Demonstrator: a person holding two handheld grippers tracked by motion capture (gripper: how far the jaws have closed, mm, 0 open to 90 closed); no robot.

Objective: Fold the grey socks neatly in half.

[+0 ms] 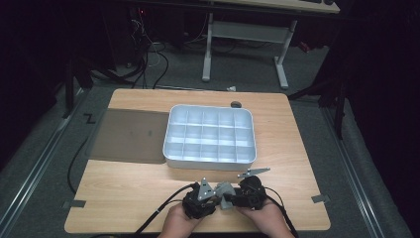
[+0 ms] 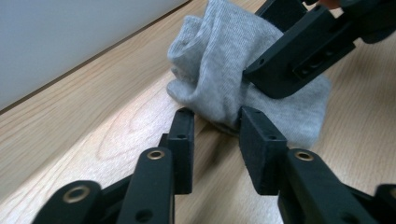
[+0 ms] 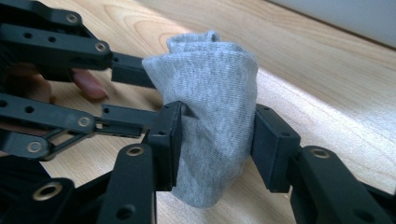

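At the bottom centre of the high view, a crumpled grey knit cloth (image 1: 225, 190) sits on the pale wood-grain desk (image 1: 124, 183) between 2 black tools. The right hand-held gripper (image 3: 217, 140) clamps the cloth's soft bunched fold between its flat rectangular pads. The left hand-held gripper (image 2: 215, 140) is partly open, its pads at the cloth's near edge, gripping nothing. Above them, mid-frame, lies a white plastic tray (image 1: 210, 163) with rounded corners and a grid of compartments, beside a flat grey mat (image 1: 131, 136).
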